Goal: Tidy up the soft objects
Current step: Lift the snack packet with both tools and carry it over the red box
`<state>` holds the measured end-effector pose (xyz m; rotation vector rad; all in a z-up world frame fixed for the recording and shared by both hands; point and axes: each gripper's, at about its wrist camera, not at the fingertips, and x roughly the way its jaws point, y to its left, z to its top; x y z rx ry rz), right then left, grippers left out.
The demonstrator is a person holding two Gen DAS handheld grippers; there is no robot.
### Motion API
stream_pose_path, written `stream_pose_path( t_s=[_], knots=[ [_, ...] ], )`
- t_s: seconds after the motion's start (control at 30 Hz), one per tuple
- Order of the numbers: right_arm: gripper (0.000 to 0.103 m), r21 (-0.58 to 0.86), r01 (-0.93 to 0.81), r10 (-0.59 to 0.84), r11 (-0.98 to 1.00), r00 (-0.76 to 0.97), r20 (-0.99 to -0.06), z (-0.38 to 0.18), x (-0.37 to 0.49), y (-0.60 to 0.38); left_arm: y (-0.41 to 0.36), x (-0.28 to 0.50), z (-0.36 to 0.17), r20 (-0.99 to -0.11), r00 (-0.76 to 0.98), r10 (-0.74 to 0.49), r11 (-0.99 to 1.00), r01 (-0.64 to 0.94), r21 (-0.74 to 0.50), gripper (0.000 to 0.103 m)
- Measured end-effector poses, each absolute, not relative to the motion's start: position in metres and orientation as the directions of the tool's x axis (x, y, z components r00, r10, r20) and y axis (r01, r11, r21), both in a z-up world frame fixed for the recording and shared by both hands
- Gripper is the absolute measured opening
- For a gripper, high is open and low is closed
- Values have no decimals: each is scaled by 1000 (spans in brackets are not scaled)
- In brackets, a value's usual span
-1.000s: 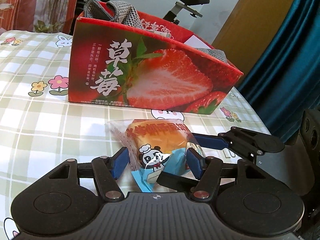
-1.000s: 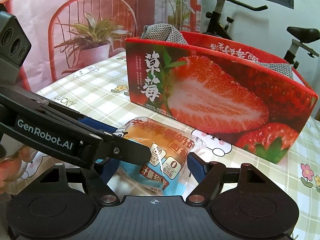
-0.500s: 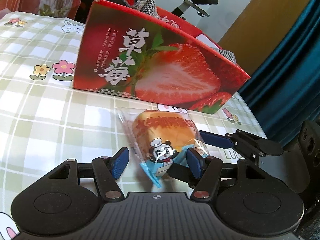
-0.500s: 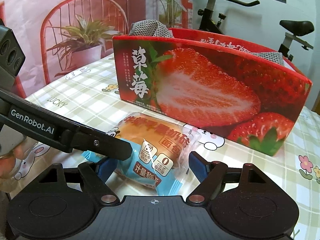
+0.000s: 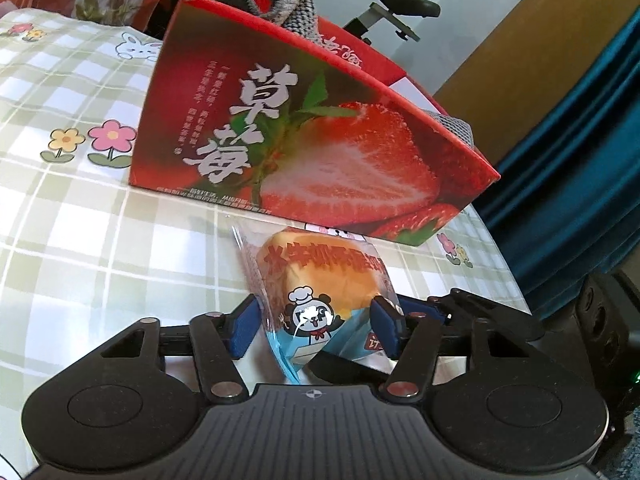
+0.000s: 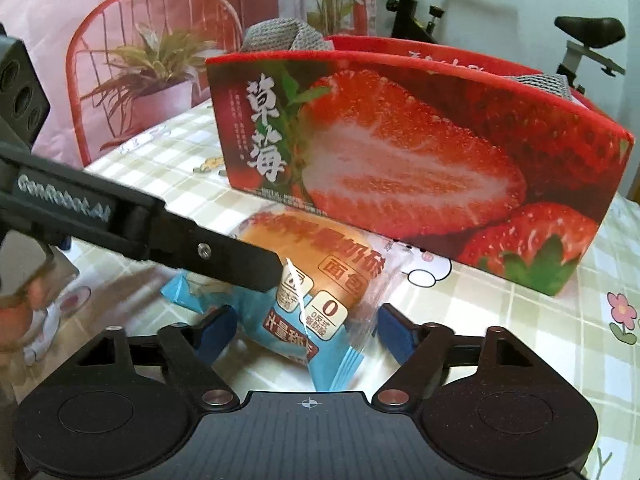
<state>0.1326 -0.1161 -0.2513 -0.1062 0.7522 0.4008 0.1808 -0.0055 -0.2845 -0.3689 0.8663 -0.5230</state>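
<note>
Bread bun in its clear and blue wrapper [image 5: 320,296] lies on the checked tablecloth [image 5: 80,216], between the blue pads of both tools at once. The left gripper [image 5: 314,326] is closing and its pads look to be touching the wrapper's sides, while the right gripper [image 6: 306,330] is closing too, with a small gap at each pad. Just behind stands the strawberry box [image 5: 320,152], with grey knitted cloth [image 5: 288,4] poking out of its top.
</note>
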Motion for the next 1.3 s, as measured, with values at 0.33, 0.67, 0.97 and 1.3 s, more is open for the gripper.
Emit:
stream_pose_path(
  t_s=[0.33, 0.67, 0.97, 1.3],
  knots=[
    [64, 12, -403, 320, 915, 708, -630, -224, 123, -113, -14, 170, -249, -589, 565, -577, 815, 360, -454, 55],
    [64, -51, -415, 320, 908, 770, -552, -175, 111, -112, -16, 154, -199, -515, 623, -589, 807, 425, -410, 54],
    [64, -109, -419, 316, 901, 809, -495, -130, 121, -117, -28, 159, -154, -447, 663, -600, 800, 482, -358, 55],
    [64, -140, -426, 314, 894, 818, -483, -111, 150, -127, -32, 186, -141, -422, 670, -611, 791, 500, -351, 54]
  ],
)
